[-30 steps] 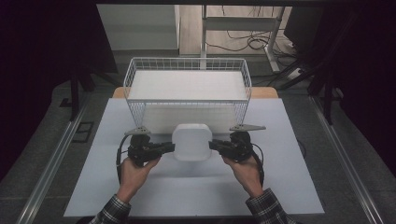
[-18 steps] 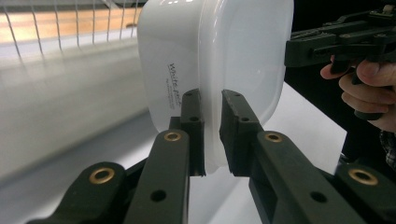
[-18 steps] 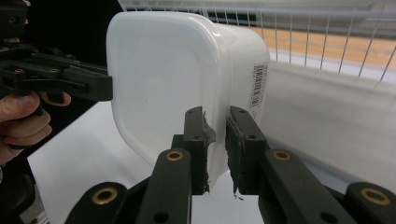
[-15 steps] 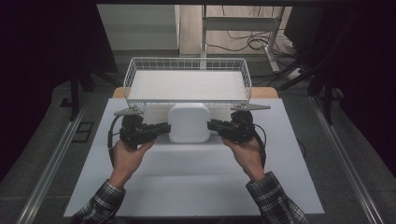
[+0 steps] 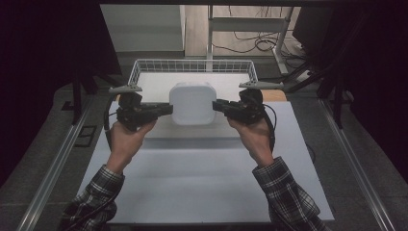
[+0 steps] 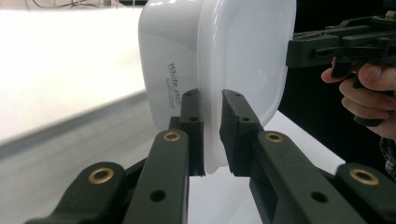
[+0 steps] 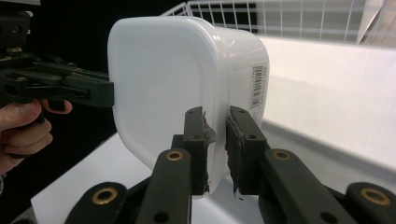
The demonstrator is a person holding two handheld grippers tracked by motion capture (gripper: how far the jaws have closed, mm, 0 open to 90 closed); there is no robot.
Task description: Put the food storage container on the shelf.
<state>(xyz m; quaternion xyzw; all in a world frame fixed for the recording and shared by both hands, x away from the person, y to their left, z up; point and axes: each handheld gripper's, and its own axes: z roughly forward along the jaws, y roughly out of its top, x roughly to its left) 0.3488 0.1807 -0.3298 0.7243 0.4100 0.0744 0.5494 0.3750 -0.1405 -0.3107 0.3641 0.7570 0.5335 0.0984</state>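
Overall, the left gripper pinched the left rim of the white tub, which hung in the air on its side just before the basket; the right gripper pinched its right rim.

A white tabletop fills the middle of the high view, lit brighter at its centre than at its edges. Grey floor flanks it at 3 and 9 o'clock, with a metal rail running along the 9 o'clock side. At 12 o'clock stands a pale metal frame — black cables coil beneath it. Dark shapes, possibly curtains, close off both upper corners.
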